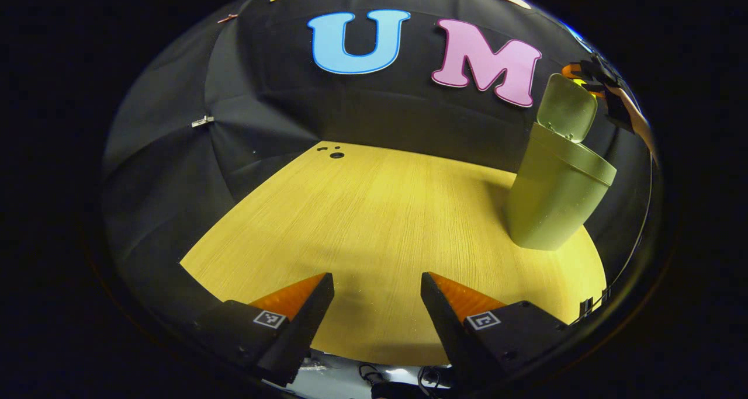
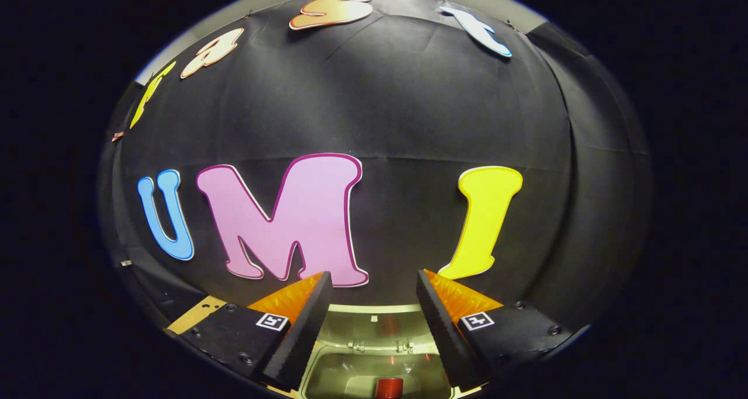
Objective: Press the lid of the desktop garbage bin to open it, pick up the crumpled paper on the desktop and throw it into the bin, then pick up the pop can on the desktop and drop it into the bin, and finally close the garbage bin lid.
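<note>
An olive-green desktop bin (image 1: 555, 194) stands on the right side of the wooden table (image 1: 362, 212), its lid (image 1: 567, 107) tipped up and open. My left gripper (image 1: 377, 285) hovers open over the table's near part, well left of the bin, with nothing between its fingers. The right gripper (image 1: 590, 75), held by a hand (image 1: 637, 118), is beside the top of the raised lid. In the right gripper view my right gripper (image 2: 374, 282) is open and empty above the bin's mouth (image 2: 350, 375). A red pop can (image 2: 388, 388) lies inside the bin, below the lid's hinge (image 2: 374, 346).
A few small round holes (image 1: 336, 153) mark the table's far left corner. Cables (image 1: 374, 378) hang below the table's front edge. A metal clip (image 1: 203, 121) is pinned to the black cloth wall on the left.
</note>
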Demonstrator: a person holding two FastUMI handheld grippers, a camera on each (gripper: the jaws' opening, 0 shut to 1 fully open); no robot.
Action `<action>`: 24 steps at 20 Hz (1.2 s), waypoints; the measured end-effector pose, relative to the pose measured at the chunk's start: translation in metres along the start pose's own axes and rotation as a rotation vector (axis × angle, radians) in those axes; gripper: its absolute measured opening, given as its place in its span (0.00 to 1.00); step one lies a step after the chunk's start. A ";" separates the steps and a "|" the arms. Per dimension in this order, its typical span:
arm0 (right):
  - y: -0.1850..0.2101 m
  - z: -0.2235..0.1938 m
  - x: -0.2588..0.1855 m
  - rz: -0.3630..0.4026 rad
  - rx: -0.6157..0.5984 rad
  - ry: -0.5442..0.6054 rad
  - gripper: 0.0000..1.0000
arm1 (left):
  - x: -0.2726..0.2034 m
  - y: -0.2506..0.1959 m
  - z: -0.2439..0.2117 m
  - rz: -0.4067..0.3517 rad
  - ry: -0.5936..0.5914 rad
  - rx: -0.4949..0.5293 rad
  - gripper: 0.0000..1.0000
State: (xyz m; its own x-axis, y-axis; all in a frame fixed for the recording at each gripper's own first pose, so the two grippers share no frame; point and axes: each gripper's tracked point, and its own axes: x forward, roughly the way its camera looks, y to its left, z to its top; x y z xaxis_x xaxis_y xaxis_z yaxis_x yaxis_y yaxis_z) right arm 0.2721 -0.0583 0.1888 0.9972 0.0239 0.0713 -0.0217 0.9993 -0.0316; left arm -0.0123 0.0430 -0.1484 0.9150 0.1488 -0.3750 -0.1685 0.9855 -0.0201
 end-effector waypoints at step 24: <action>-0.019 -0.172 -0.090 -0.071 -0.007 0.307 0.97 | -0.008 -0.036 -0.015 -0.183 0.026 0.115 0.96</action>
State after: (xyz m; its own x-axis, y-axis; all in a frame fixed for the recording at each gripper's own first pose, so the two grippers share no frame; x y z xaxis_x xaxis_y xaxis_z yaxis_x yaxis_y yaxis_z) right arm 0.1948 -0.0848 0.0118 0.9712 -0.0571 -0.2312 0.0483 0.9979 -0.0439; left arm -0.0190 0.0053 -0.1581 0.9164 -0.0339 -0.3989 0.0437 0.9989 0.0155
